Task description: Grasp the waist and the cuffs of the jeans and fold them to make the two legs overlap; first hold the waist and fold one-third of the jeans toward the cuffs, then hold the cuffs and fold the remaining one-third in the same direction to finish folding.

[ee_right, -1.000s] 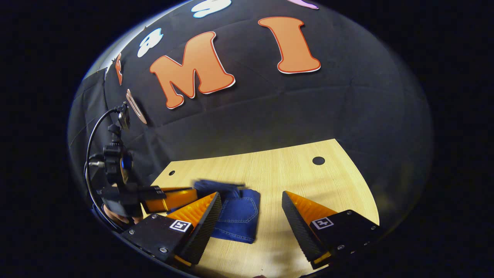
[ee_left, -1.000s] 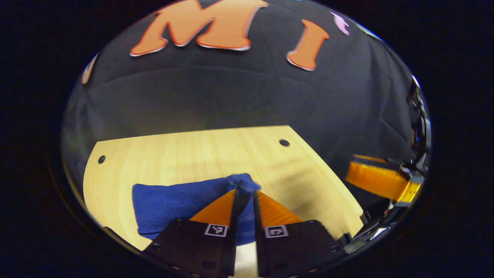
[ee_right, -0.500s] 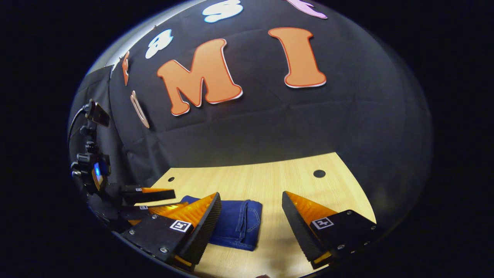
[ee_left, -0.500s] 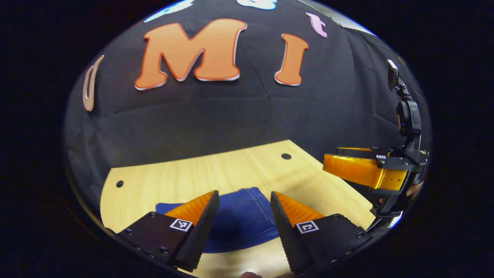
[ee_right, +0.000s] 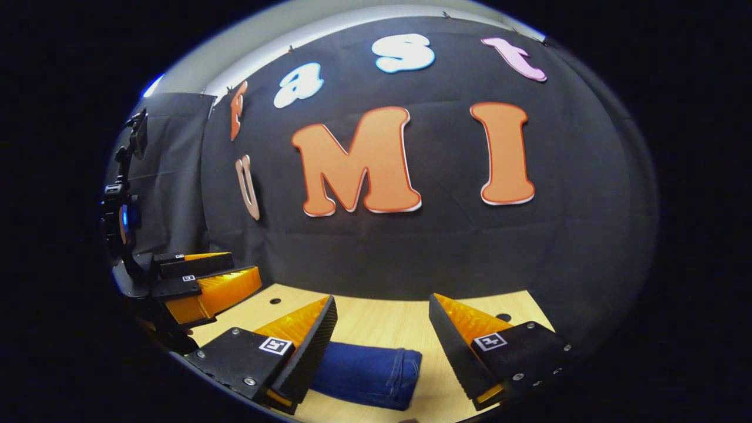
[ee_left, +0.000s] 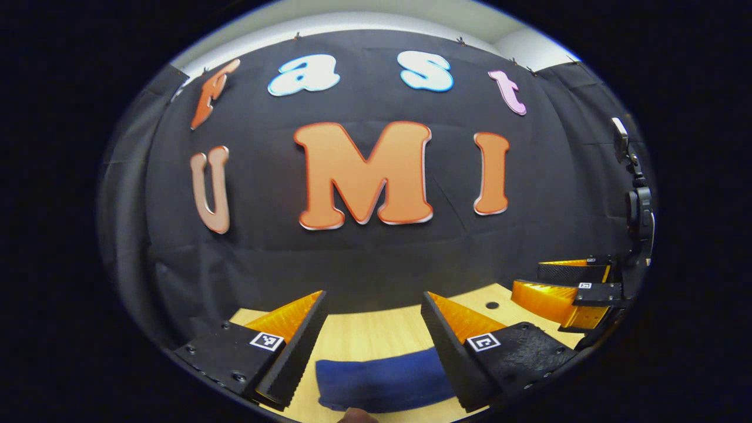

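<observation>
jeans [ee_right: 367, 373] lie folded in a compact bundle on the bench [ee_right: 382, 323] just below both spread, empty left tongs [ee_left: 373, 320] and right tongs [ee_right: 382, 323]; fold looks finished, so lift straight away without snagging it.

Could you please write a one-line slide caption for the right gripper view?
Open right hand-held gripper above the folded jeans on the wooden table, left hand-held gripper alongside.

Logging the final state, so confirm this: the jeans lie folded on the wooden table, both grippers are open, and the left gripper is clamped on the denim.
Not quite. The left gripper is not clamped on anything: in the left gripper view its fingers stand wide apart above the jeans. The rest holds: the jeans lie folded on the wooden table, and the right gripper is open too.
</observation>
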A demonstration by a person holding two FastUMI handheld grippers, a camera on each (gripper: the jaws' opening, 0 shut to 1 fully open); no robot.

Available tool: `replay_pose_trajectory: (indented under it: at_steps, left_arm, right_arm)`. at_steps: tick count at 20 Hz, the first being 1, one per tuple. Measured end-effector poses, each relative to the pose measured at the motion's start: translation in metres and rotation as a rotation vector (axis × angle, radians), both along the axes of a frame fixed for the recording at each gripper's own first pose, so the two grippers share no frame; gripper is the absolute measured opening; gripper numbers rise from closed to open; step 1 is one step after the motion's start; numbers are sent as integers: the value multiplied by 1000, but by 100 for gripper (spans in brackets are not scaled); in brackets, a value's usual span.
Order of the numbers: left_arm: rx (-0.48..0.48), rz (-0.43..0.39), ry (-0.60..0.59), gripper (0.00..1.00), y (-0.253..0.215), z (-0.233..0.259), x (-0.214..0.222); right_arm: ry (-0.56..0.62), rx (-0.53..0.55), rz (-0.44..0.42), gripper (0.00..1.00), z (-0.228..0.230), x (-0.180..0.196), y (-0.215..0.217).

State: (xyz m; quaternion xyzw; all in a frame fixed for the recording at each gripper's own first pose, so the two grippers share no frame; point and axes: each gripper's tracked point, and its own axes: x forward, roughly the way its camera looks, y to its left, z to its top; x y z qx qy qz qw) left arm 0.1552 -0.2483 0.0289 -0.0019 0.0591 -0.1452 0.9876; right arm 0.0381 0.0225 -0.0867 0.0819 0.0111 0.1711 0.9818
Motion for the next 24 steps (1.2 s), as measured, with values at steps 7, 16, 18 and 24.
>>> replay_pose_trajectory:
  at_steps: [7,16,18,24]
  left_arm:
    - [-22,106,-76,96,7,5,9]
    - [-72,168,-20,97,7,-10,14]
    - [-55,192,-33,97,14,-10,15]
    - [-44,196,-9,97,19,-15,7]
  right_arm:
    - [-103,-30,-2,97,13,-13,13]
    - [-84,-7,9,96,5,-14,23]
    - [-88,-15,6,100,4,-14,22]
    - [-31,-8,41,97,-9,-18,25]
